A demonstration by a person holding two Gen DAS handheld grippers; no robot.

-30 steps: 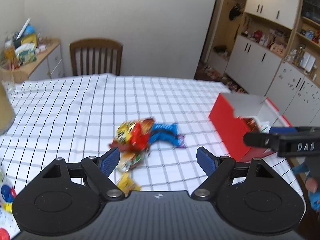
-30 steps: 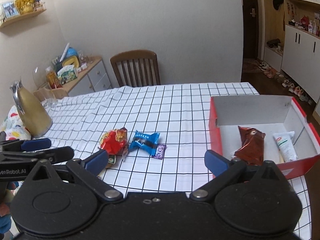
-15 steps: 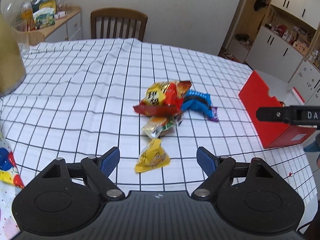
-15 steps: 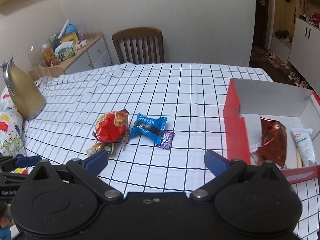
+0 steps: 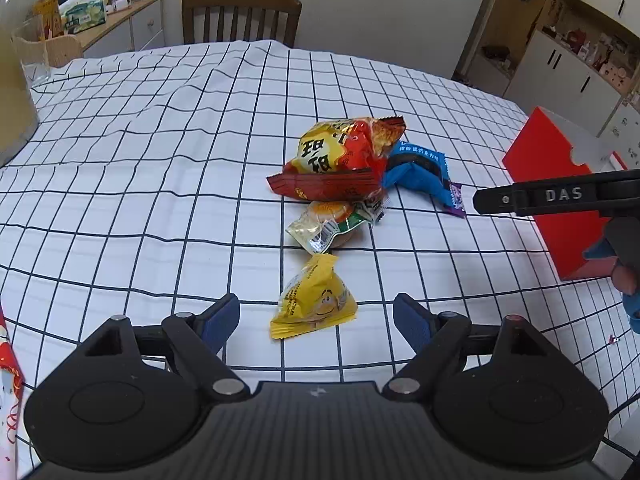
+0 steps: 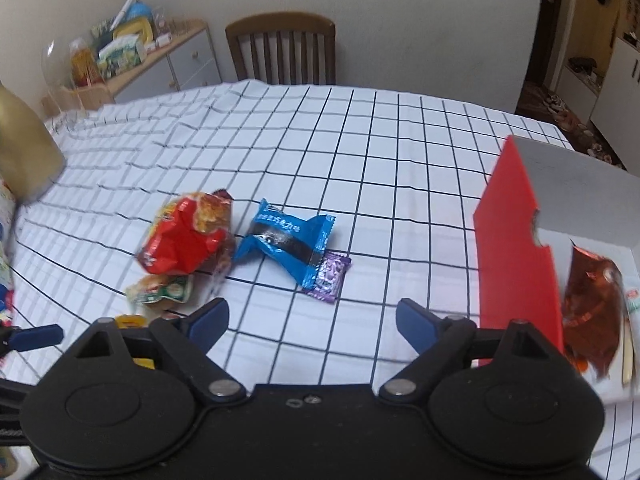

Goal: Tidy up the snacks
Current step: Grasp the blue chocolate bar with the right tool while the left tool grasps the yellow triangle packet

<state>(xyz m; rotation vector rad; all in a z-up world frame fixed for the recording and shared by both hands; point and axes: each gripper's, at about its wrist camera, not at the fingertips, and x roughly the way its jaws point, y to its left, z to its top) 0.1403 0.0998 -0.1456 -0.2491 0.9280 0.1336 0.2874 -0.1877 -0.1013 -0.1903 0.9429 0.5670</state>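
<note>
A pile of snacks lies mid-table: a red and yellow bag [image 5: 340,156] [image 6: 186,234], a blue packet [image 5: 418,170] [image 6: 290,236], a small purple wrapper [image 5: 456,199] [image 6: 328,276], a clear-wrapped cake [image 5: 334,222] [image 6: 160,290] and a yellow packet [image 5: 314,300]. My left gripper [image 5: 316,320] is open and empty, with the yellow packet between its fingers. My right gripper [image 6: 312,318] is open and empty, just short of the purple wrapper. The red box [image 5: 556,176] [image 6: 516,248] on the right holds a brown packet [image 6: 592,308] and a white tube [image 6: 632,300].
A checked cloth [image 5: 180,140] covers the table. A gold jug [image 6: 24,156] stands at the left edge. A wooden chair [image 5: 240,20] is at the far side, a cluttered sideboard [image 6: 132,60] beyond. The right gripper's arm [image 5: 560,198] crosses the left wrist view.
Both grippers have moved forward and down toward the snack pile. The yellow packet now lies between the left fingers. The box has slid to the right in the right wrist view.
</note>
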